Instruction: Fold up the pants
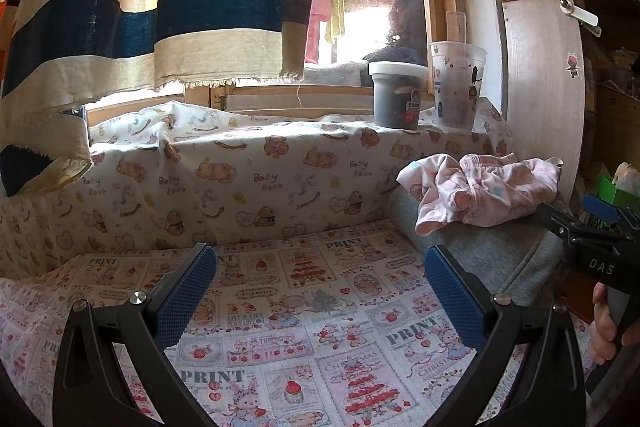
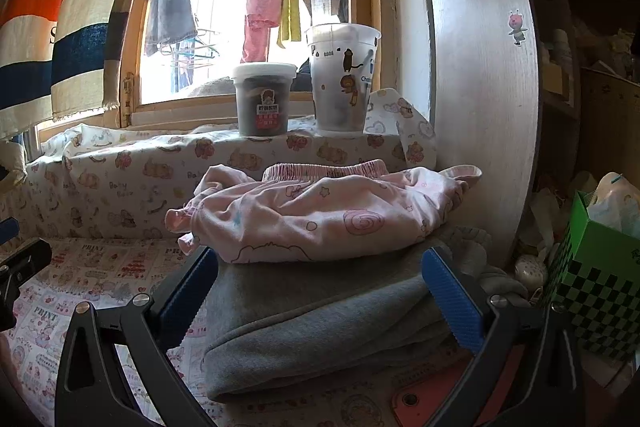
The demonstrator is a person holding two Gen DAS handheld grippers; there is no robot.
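left gripper (image 1: 320, 291) wide, empty | right gripper (image 2: 320, 291) wide, empty | pink pants (image 2: 320, 215) crumpled on grey folded garment (image 2: 320, 323) | tubs beyond

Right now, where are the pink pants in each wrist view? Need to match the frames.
Left wrist: pink pants at right of centre, crumpled on the grey folded cloth.
Right wrist: pink pants at centre, just beyond the open fingers, on the same grey cloth.
Shared landmark: dark tub with white lid on the ledge behind, in both views.
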